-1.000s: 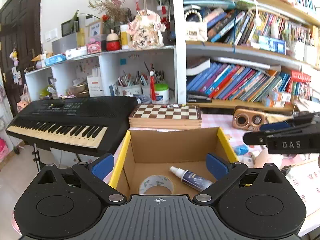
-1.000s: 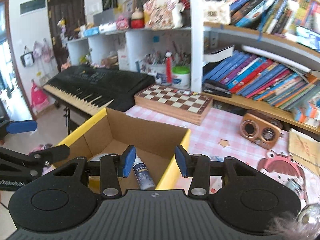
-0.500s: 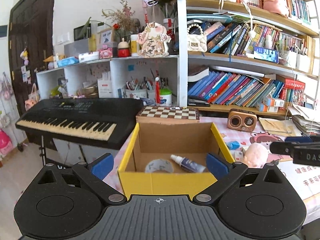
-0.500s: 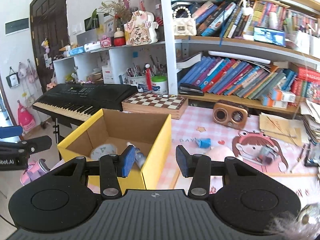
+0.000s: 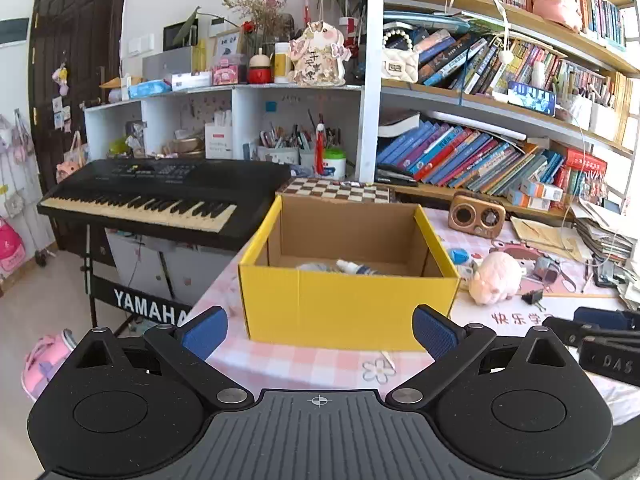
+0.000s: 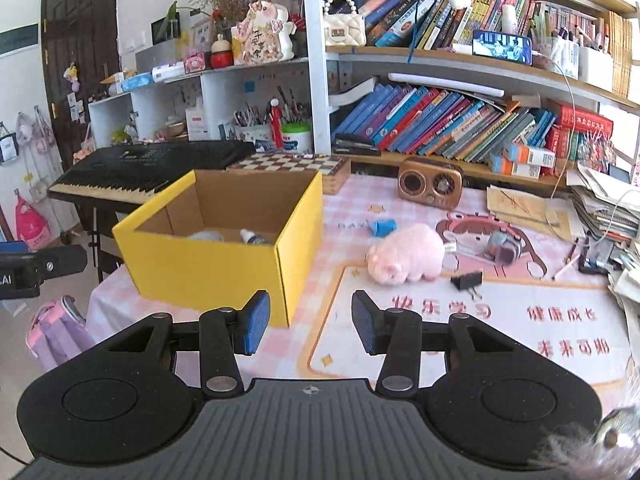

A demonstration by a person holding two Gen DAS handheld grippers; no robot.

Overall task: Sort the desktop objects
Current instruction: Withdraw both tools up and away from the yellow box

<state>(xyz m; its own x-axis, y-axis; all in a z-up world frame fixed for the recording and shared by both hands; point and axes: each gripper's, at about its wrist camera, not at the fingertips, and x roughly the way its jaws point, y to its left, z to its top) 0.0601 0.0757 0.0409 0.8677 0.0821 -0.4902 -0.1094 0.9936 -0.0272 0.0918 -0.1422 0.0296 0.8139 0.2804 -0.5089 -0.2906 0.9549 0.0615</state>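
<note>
Yellow box [image 6: 224, 268]: 1 | pink plush pig [image 6: 404, 258]: 1 | left hand-held gripper [image 5: 320, 330]: wide apart, empty | right hand-held gripper [image 6: 306, 322]: narrower gap, empty

Box [image 6: 224, 268] sits at left end of table [image 6: 500, 312]. Inside box: bottle [image 6: 252, 237], with tape roll [image 6: 206, 235] to its left. Chessboard [image 6: 296, 164] lies directly behind box. Keyboard [image 5: 160, 196] stands left of table, beyond its edge. Right of box: plush pig [image 6: 404, 254]; small cap [image 6: 382, 227] just behind pig; binder clip [image 6: 466, 281] right of pig and nearer. Radio [image 6: 430, 182] stands behind these, before bookshelf [image 6: 460, 120]. Paper stack [image 6: 604, 204] at far right.
</note>
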